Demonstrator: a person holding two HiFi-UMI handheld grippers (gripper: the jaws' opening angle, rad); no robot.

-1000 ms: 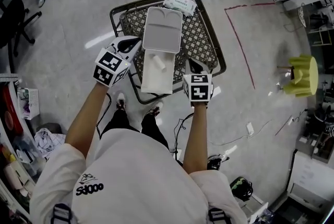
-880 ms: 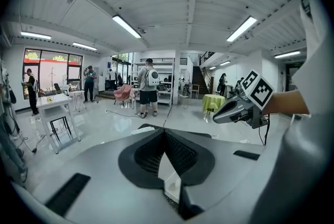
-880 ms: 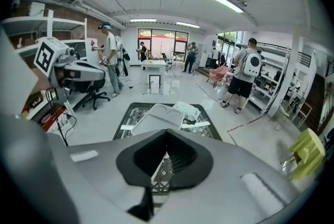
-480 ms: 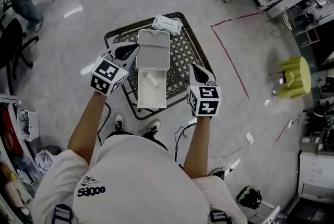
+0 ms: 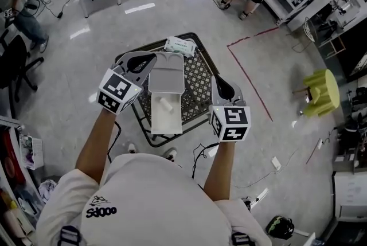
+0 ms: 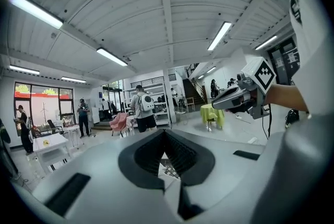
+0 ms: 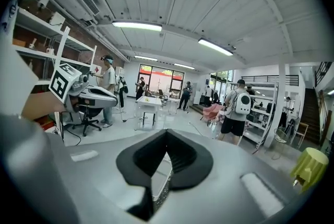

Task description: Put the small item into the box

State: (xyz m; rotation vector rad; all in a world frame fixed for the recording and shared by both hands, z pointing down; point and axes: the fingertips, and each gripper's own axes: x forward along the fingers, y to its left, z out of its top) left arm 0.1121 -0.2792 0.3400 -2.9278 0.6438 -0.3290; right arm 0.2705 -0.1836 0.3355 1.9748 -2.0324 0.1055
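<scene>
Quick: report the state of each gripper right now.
Left gripper: closed, nothing between its jaws.
Right gripper: closed, nothing between its jaws.

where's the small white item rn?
Head view, centre: the small white item lies in the near half of the open white box on the lattice table, seen between the left gripper and right gripper.
</scene>
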